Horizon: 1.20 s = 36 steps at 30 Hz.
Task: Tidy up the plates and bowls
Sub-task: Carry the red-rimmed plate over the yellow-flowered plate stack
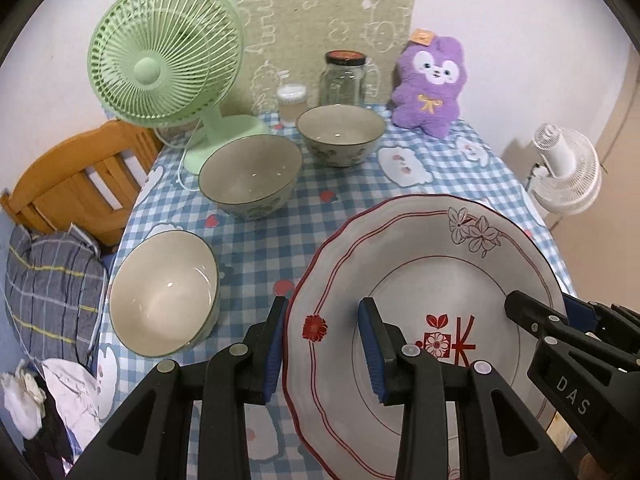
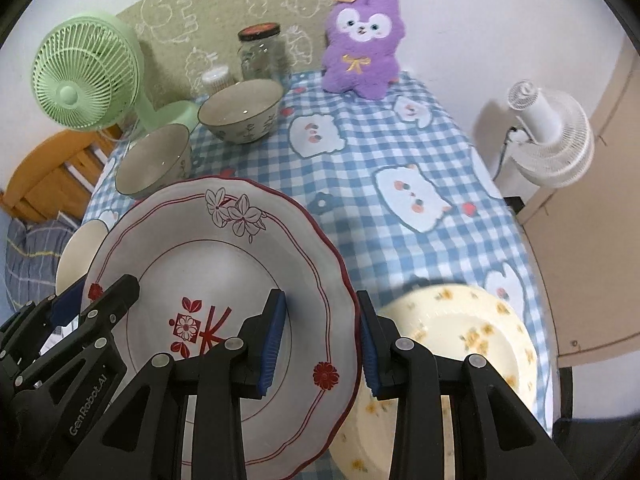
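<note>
The white plate with red trim (image 1: 420, 280) hangs tilted above the checked tablecloth (image 1: 344, 184), carried by both grippers. The left gripper (image 1: 324, 344) clamps its left rim, one blue pad under the edge and one on the face; the right gripper (image 2: 322, 336) pinches the opposite rim the same way. Below it, on the right, lies a cream plate with yellow flowers (image 2: 460, 344). Three bowls sit to the left: the near bowl (image 1: 164, 296), the middle bowl (image 1: 250, 178) and the far bowl (image 1: 340, 134). Behind stand a green fan (image 1: 164, 56), a glass jar (image 1: 343, 78) and a purple plush toy (image 1: 430, 84).
</note>
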Available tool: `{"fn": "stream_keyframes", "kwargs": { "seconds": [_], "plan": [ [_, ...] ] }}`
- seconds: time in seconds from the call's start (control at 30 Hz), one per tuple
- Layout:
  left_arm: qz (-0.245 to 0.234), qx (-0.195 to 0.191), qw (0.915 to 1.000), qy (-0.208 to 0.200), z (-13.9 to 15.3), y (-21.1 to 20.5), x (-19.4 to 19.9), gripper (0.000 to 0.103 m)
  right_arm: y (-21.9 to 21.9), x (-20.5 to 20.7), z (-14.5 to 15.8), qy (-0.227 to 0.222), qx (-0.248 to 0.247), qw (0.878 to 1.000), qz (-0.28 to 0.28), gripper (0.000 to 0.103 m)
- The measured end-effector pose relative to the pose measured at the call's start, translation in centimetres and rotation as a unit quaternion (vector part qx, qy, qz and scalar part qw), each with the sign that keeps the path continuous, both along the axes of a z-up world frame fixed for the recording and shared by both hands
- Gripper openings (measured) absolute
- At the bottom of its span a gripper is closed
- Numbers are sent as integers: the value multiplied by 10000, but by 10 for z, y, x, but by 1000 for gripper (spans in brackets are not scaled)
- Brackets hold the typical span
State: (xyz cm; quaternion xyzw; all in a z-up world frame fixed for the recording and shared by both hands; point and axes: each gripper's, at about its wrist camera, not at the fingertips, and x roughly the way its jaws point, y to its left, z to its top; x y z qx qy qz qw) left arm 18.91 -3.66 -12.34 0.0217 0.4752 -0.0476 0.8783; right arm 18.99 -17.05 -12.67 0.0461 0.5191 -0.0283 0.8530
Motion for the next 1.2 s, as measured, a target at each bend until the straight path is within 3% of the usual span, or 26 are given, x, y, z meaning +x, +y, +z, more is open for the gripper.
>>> {"fn": "stream_keyframes", "kwargs": {
  "seconds": [0.17,0.5,1.2],
  "plan": [
    [-213,-13,9997,-78,9,-14,-14,35,-14,-23,9,-95,5,9997,-235,37],
    [-59,-54,9999,-131,16,-46,-34,35,-47,-41,15,-108,69,9997,-219,37],
    [97,-193,9996,184,-12,-123,-52,35,-124,-55,-8,213,-83,9997,-12,37]
  ]
}}
